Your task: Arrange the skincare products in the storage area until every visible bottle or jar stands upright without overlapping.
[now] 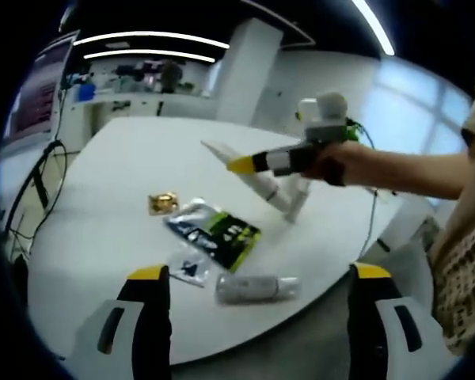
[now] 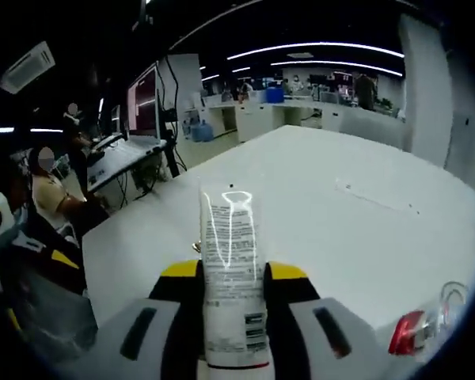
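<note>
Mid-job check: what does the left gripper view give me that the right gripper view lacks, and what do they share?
Left gripper view alone: a gold packet, a green-and-black sachet, a small clear sachet and a clear bottle lying on its side, plus the person's hand carrying the right gripper.

Right gripper view alone: the label print on the white tube, and a clear red-capped item at the table edge.

Shared: the white table and the tube clamped between the right gripper's jaws.
</note>
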